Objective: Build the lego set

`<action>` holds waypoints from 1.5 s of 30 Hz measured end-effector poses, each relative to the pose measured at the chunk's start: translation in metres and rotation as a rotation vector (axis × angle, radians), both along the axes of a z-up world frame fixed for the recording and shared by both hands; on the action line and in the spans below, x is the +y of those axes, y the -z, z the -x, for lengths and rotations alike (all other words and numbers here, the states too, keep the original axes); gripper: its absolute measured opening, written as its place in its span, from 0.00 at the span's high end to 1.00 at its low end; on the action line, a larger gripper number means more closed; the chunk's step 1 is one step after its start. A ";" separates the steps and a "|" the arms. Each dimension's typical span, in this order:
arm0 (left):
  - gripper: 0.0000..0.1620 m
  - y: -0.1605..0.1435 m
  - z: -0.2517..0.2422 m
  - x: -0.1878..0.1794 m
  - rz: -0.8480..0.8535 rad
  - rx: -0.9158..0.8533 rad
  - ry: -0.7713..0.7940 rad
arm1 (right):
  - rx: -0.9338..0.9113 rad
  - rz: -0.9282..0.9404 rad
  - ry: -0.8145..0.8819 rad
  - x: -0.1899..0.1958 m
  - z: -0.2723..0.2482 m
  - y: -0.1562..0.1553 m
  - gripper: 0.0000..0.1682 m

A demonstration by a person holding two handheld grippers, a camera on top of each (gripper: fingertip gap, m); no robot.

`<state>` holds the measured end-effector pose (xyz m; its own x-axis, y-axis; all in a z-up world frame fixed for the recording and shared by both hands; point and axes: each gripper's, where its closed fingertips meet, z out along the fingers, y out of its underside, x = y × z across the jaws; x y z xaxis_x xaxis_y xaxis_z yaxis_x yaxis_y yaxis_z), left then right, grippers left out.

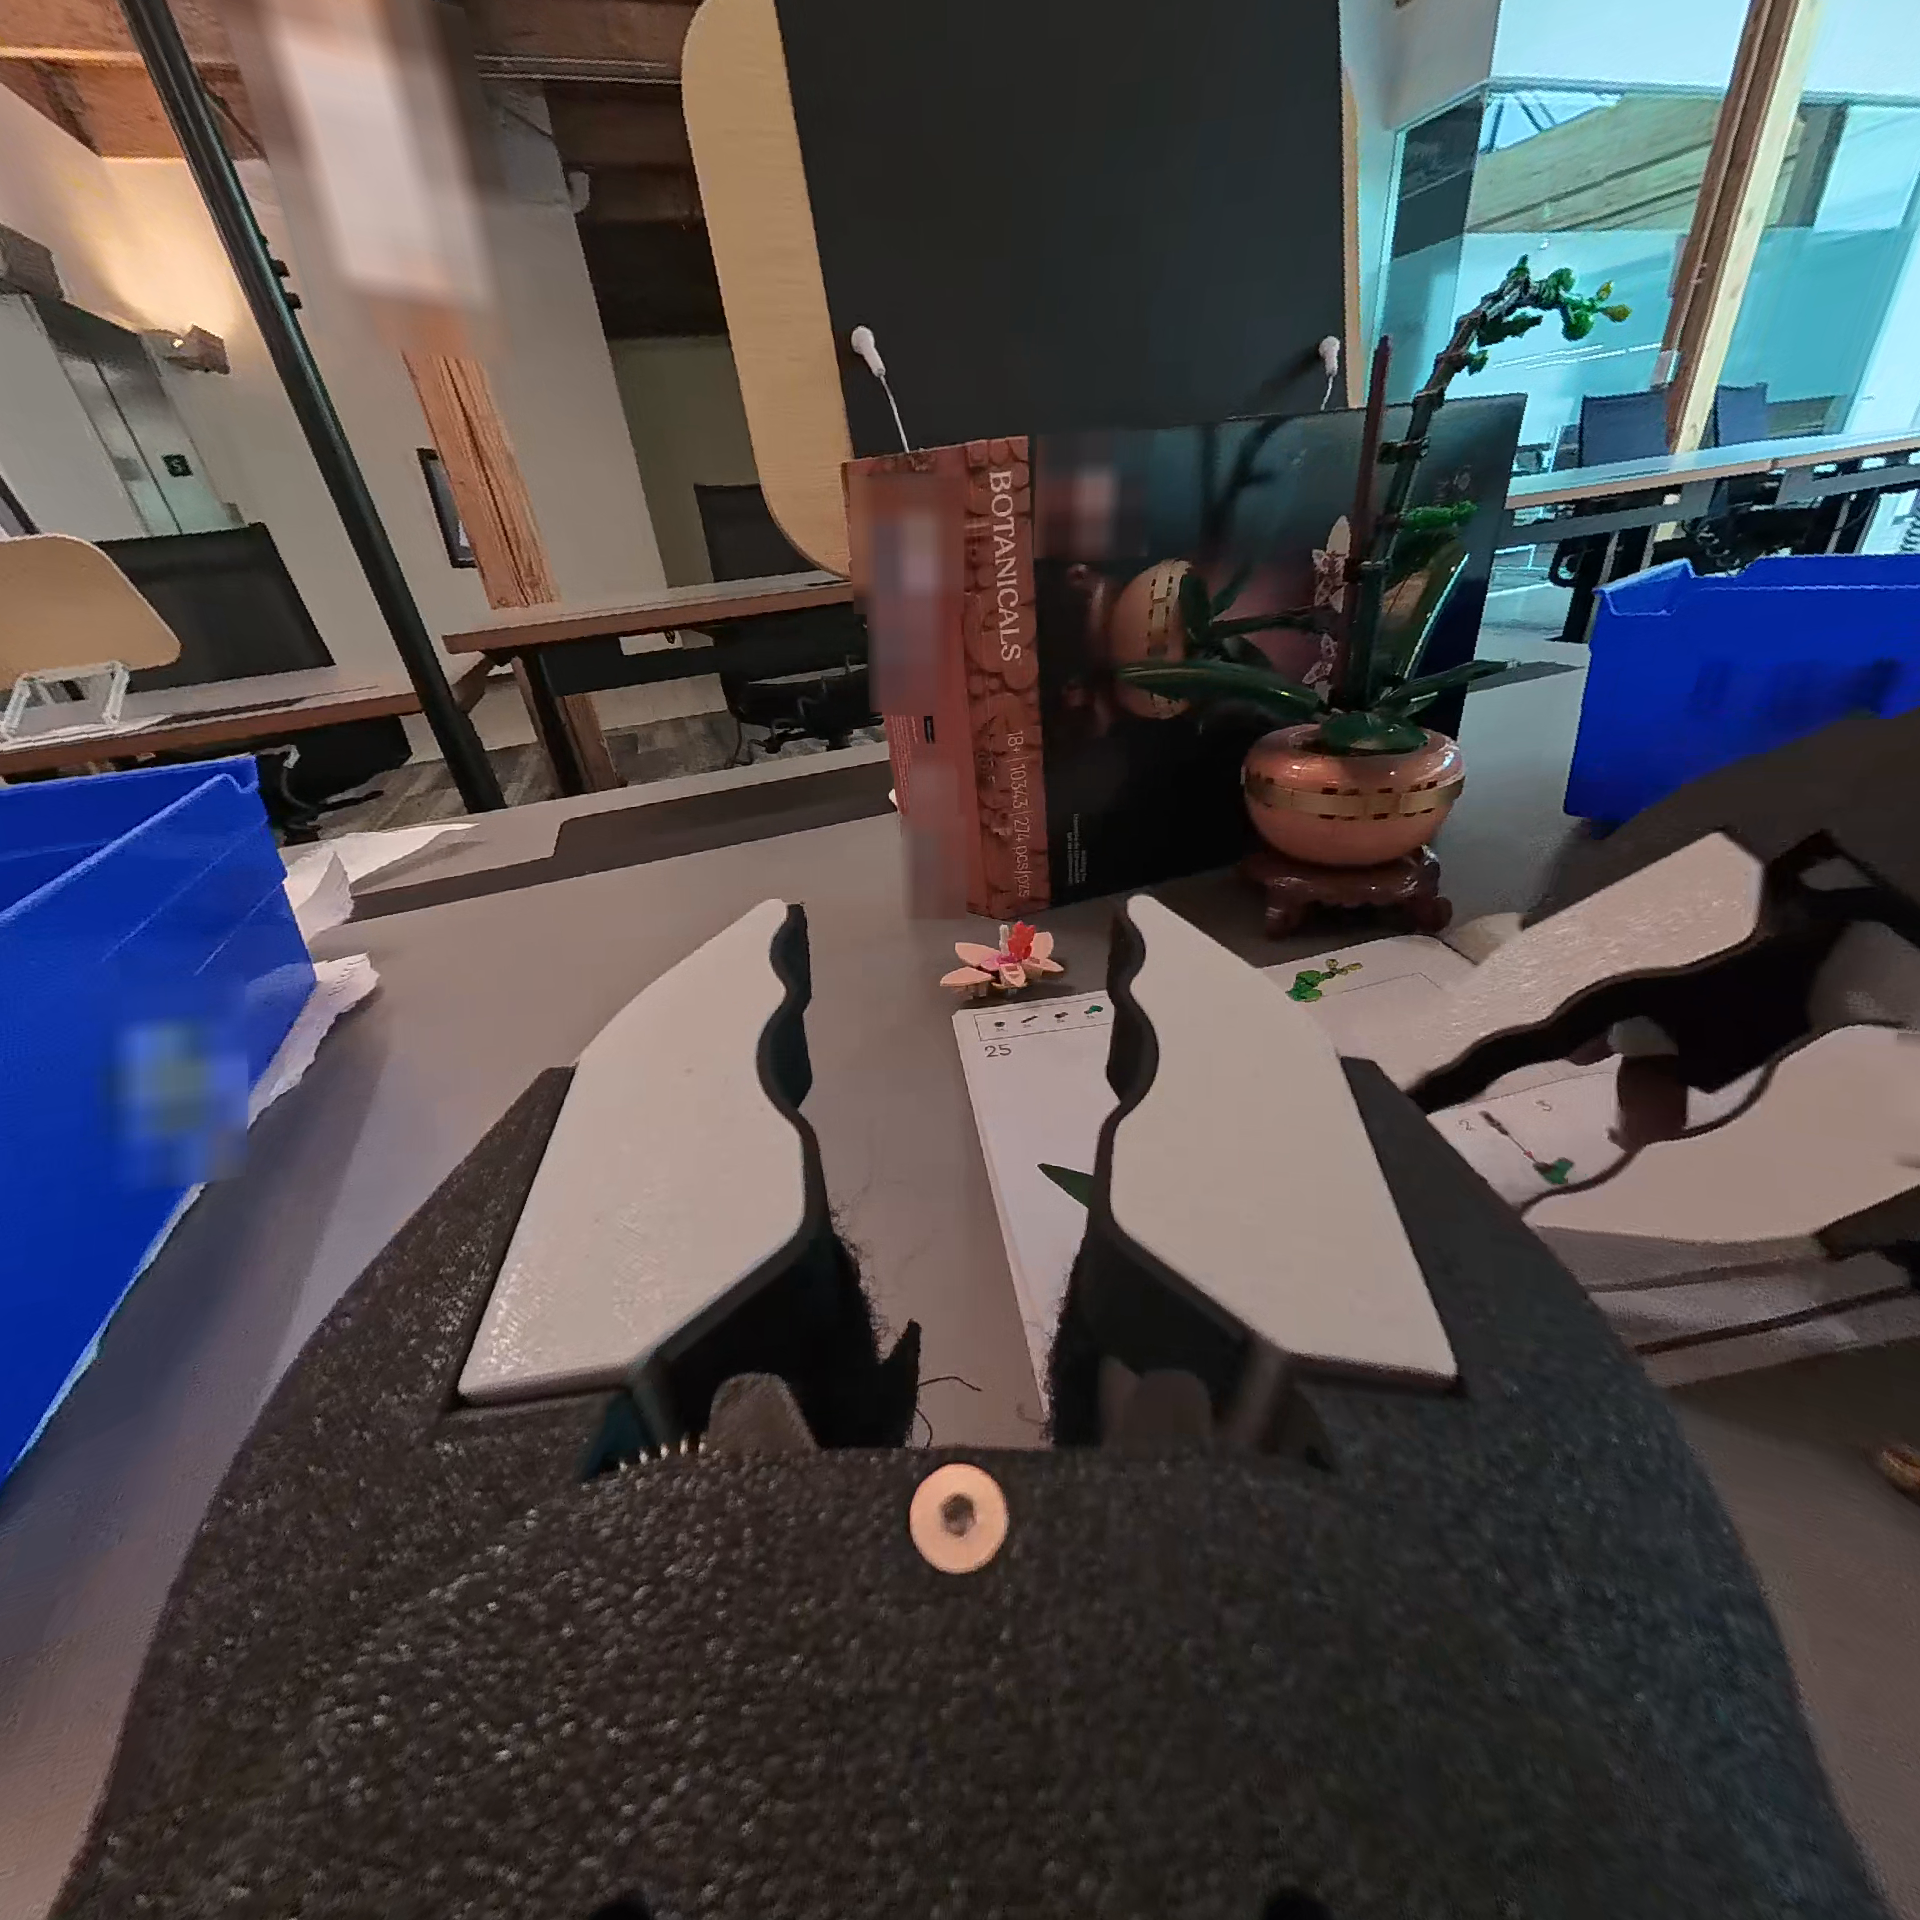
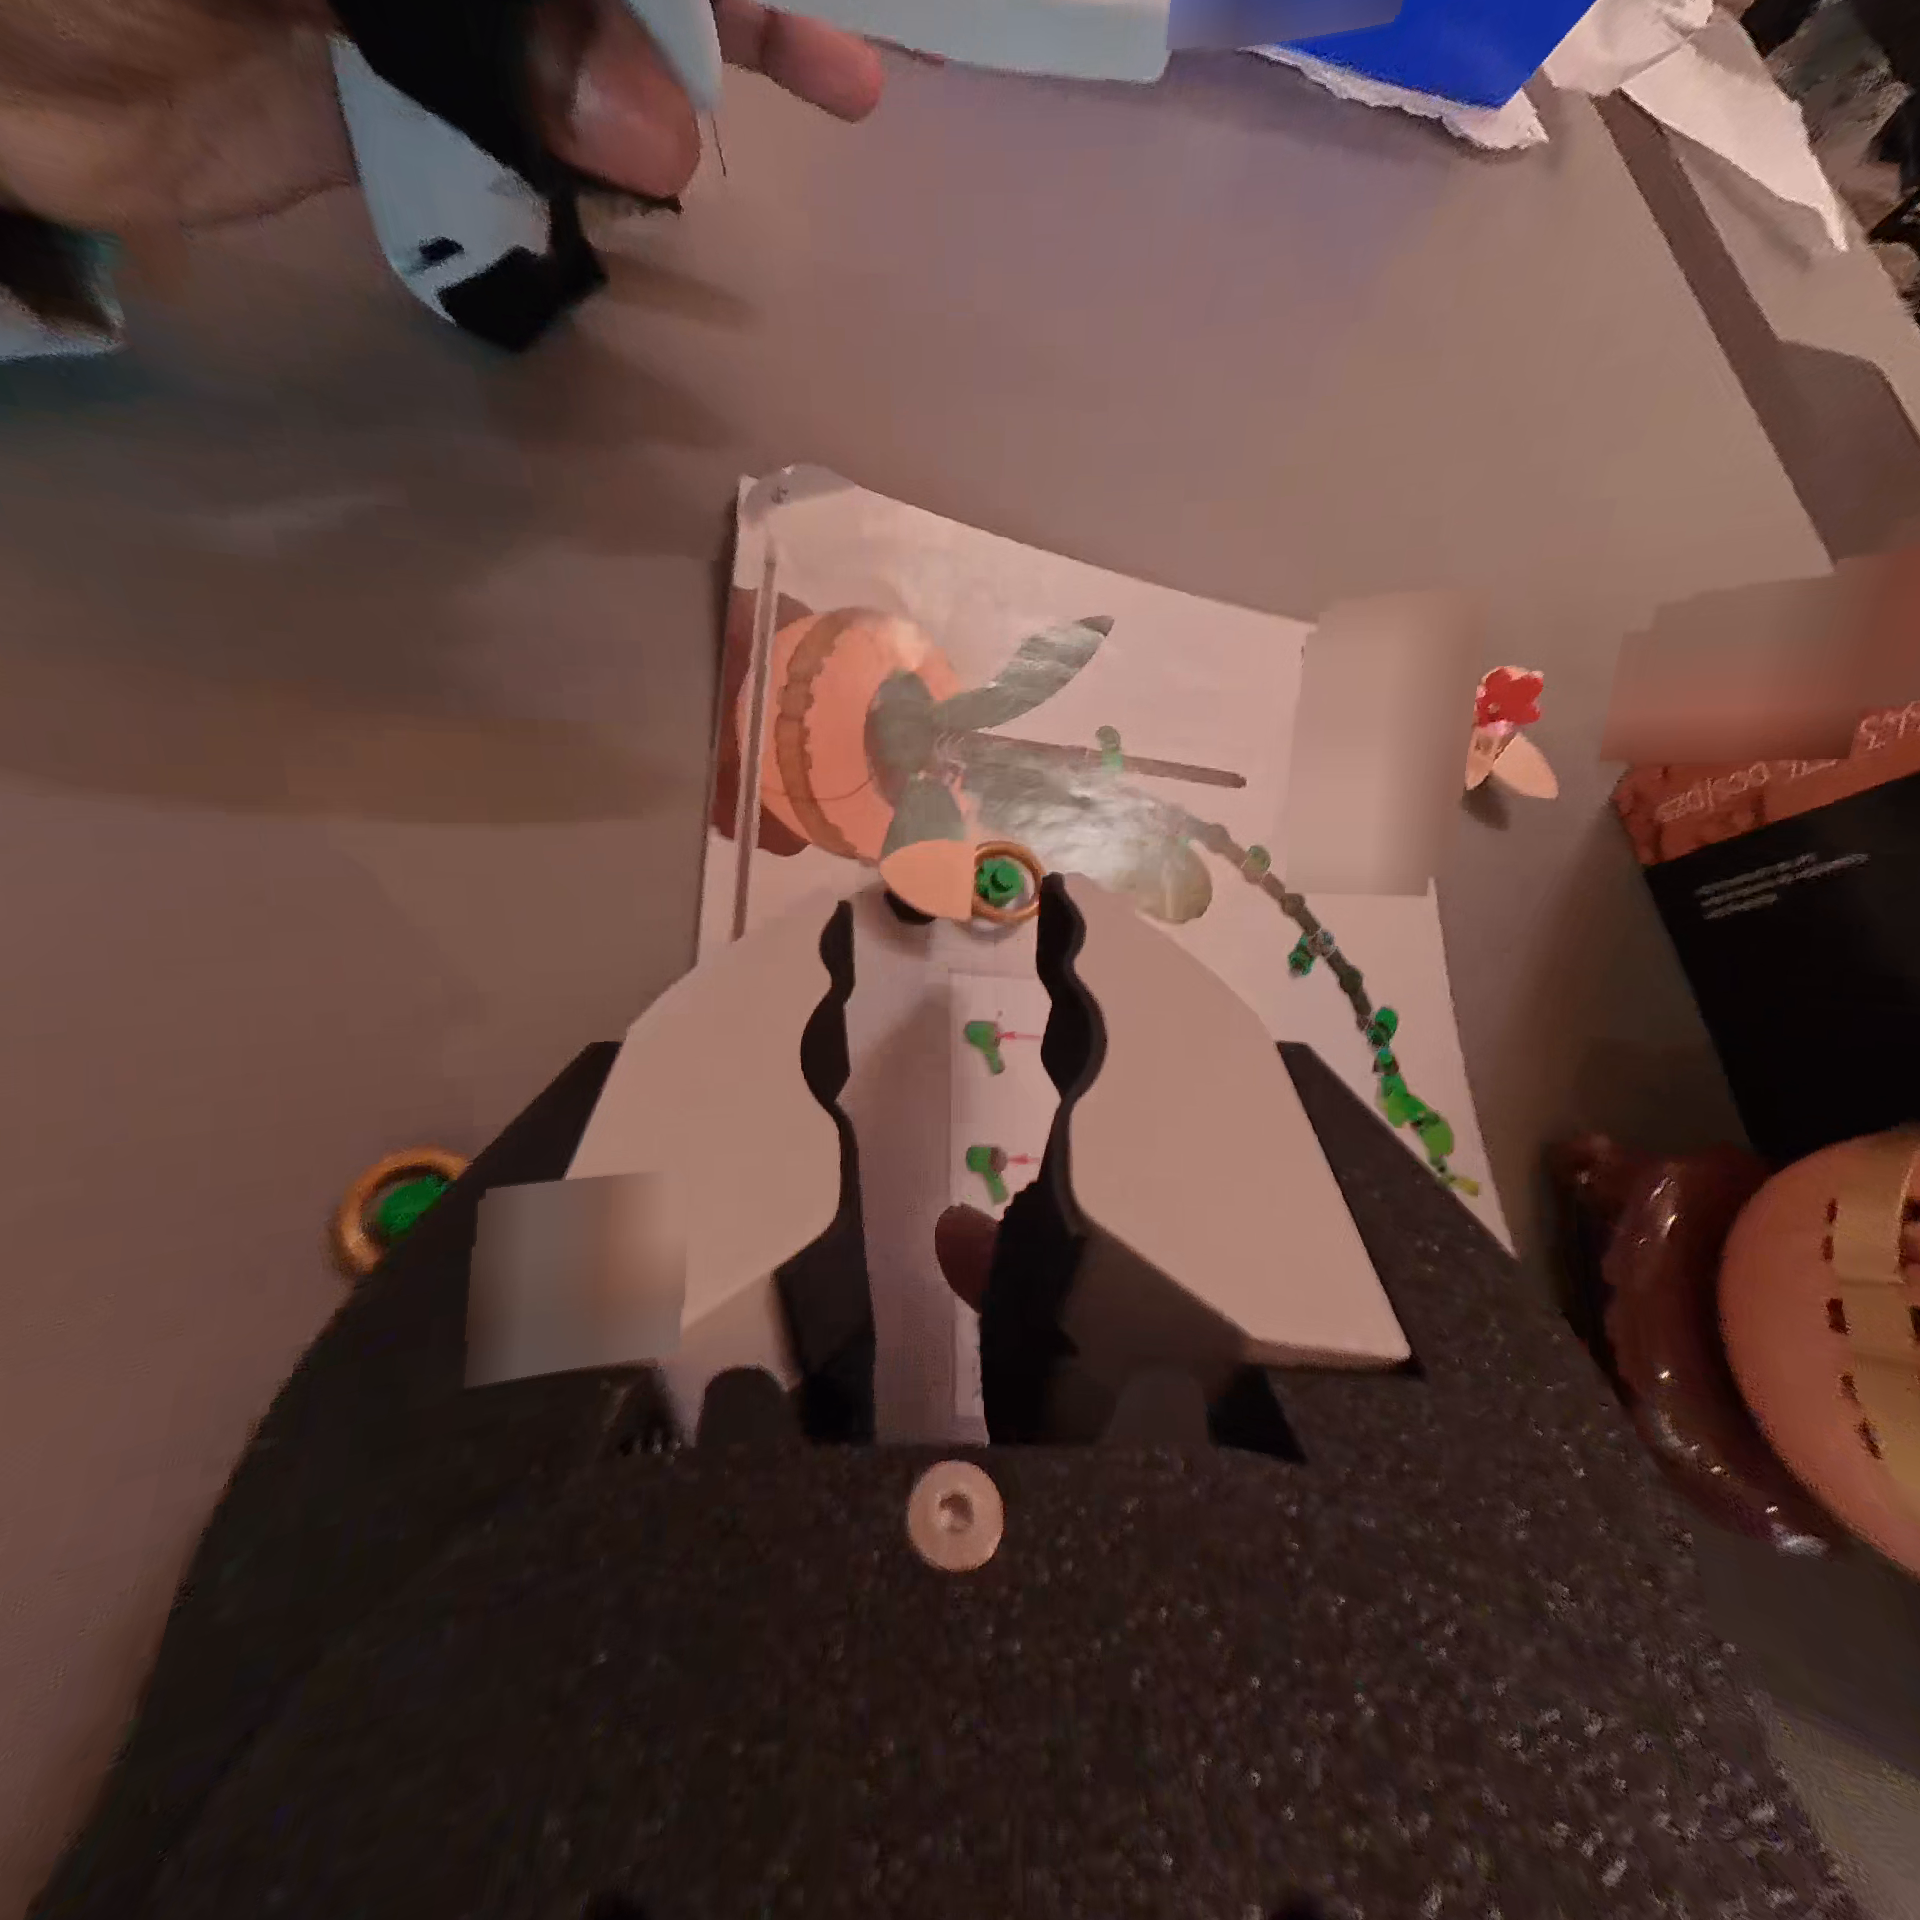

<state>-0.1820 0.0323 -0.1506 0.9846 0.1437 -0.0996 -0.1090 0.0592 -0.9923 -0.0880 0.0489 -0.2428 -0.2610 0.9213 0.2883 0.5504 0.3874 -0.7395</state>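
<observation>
My right gripper [image 2: 948, 902] is shut on a small piece [image 2: 961, 881] at its fingertips: a tan petal joined to a gold ring with a green stud. It holds the piece over the open instruction booklet [image 2: 1195, 665]. My left gripper [image 1: 961, 935] is open and empty above the grey table, just short of a pink flower assembly [image 1: 1003, 961]. That flower also shows in the right wrist view [image 2: 1507, 732]. The built orchid in its pink pot [image 1: 1351, 800] stands at the right, and the right gripper [image 1: 1662, 1018] shows beside it. A second gold ring with a green stud [image 2: 393, 1205] lies on the table.
The set's box [image 1: 1143, 675] stands upright behind the flower. Blue bins stand at the left [image 1: 125, 1039] and the far right [image 1: 1745, 675], with torn white paper [image 1: 322, 894] by the left one. The pot's brown stand [image 2: 1662, 1351] is close to my right gripper.
</observation>
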 end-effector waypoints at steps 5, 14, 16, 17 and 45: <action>0.66 -0.003 -0.001 0.000 -0.025 -0.019 0.010 | 0.032 0.067 0.070 0.021 -0.027 -0.021 0.84; 0.82 0.008 -0.028 0.001 0.085 -0.009 0.195 | -0.103 0.060 0.017 0.042 -0.038 -0.016 0.88; 0.86 0.034 -0.053 -0.001 0.290 0.012 0.381 | -0.091 0.029 -0.090 0.023 -0.029 -0.020 0.91; 0.87 0.048 -0.067 -0.007 0.406 -0.014 0.489 | -0.114 0.006 -0.121 0.019 -0.027 -0.017 0.92; 0.84 0.099 -0.086 -0.008 0.821 0.010 0.516 | -0.222 0.133 -0.349 0.009 -0.012 -0.005 0.89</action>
<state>-0.0962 0.0240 -0.2496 0.9056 -0.4239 0.0157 -0.2722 -0.6091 -0.7449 -0.0760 0.0574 -0.2381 -0.6059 0.7920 0.0743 0.5549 0.4877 -0.6739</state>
